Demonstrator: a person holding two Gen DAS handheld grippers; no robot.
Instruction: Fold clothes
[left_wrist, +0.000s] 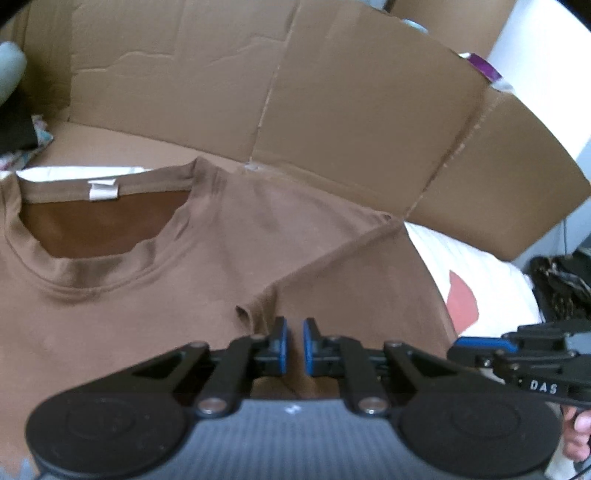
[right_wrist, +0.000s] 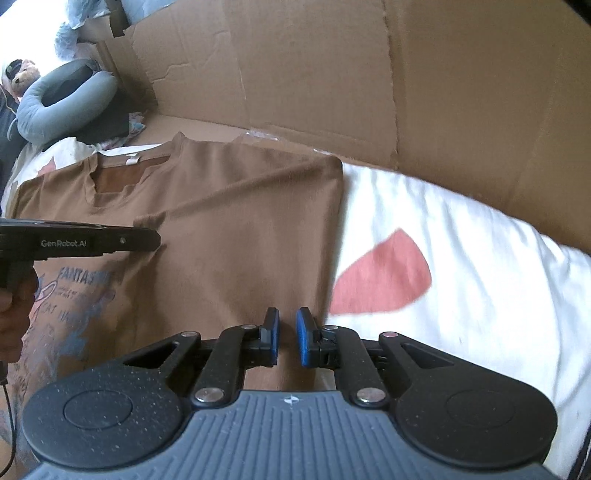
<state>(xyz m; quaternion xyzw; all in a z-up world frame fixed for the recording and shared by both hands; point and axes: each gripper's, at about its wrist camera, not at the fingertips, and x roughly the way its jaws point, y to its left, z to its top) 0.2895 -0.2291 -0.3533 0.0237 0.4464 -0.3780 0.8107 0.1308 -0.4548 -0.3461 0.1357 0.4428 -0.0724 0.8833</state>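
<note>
Brown T-shirt (right_wrist: 229, 221) spread flat on white bedding (right_wrist: 461, 258) with a red patch, walled behind by cardboard (right_wrist: 332, 74). Left gripper (left_wrist: 293, 347) and right gripper (right_wrist: 287, 336) nearly closed, empty, above the shirt.

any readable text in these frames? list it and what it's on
"GenRobot.AI": side of the black left gripper.
"DAS": black right gripper.
"FANTAS…", then "CAT": blue print on the brown cotton T-shirt; remaining lines too blurred.
White neck tag: nothing legible.
</note>
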